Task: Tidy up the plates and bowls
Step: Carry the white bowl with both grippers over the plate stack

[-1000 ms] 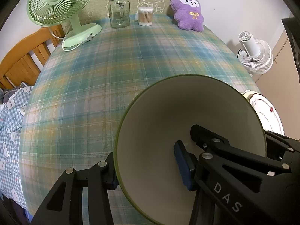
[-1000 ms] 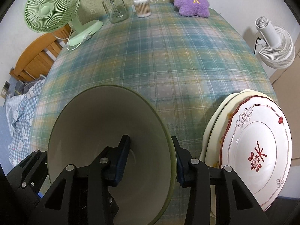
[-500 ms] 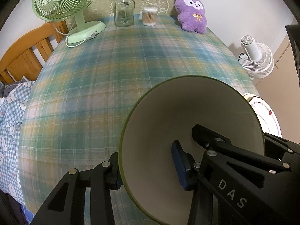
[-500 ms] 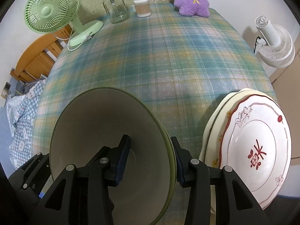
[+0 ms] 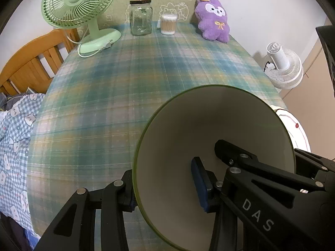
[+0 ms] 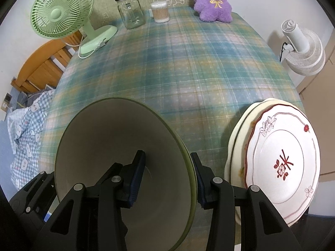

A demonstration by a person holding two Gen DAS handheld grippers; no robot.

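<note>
A cream bowl with a green rim fills the lower part of both views and is held from two sides. My left gripper is shut on its left wall, one finger outside the rim and the blue pad inside. My right gripper is shut on the right wall of the bowl, with its left pad inside and its right finger outside. The rim looks doubled on the right side; I cannot tell whether a second bowl is nested there. To the right lies a stack of plates with a white, red-patterned plate on top; in the left wrist view the plates are only a sliver.
A plaid tablecloth covers the table. At the far edge stand a green fan, a glass jar, a tub of cotton swabs and a purple plush toy. A white floor fan is off right, a wooden bed frame off left.
The left gripper's inner pad has closed in a little on the bowl wall. The left wrist view has shifted slightly against the table. The right gripper's hold looks the same.
</note>
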